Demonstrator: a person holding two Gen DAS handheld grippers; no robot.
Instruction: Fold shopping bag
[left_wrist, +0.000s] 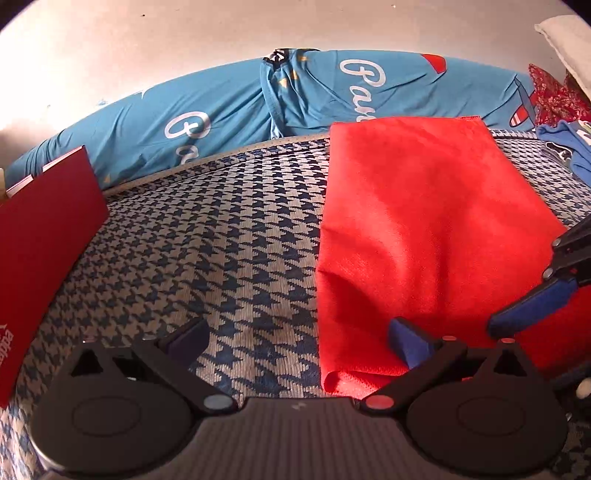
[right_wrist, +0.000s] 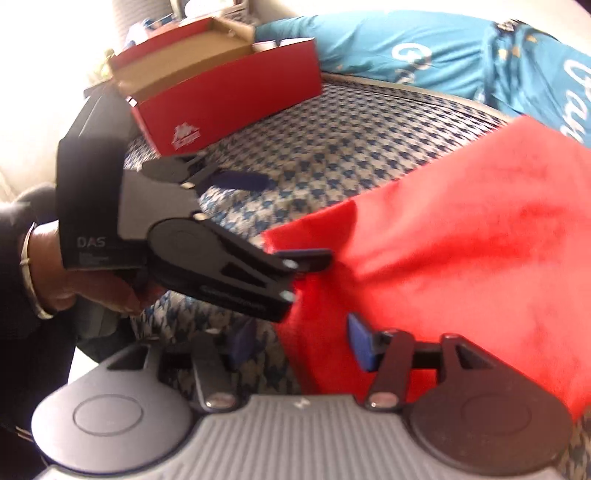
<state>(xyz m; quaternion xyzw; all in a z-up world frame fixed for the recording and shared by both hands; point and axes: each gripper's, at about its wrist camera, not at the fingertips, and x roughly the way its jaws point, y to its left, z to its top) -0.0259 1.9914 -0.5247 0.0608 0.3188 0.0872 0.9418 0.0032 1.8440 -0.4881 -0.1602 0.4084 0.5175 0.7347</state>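
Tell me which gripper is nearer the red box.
Left. The left gripper sits over the patterned cover between the red box and the red bag, one finger at the bag's edge. The right gripper is at the bag's near corner.

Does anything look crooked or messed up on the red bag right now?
Mostly tidy. The red shopping bag lies flat on the houndstooth cover, but its near left corner is puckered and slightly lifted. Nothing looks torn.

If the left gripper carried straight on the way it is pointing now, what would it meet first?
Probably the houndstooth bed cover. The left gripper points down at it with its jaws wide open, one finger over the near left edge of the red shopping bag, so that side may catch the bag first. Depth is unclear.
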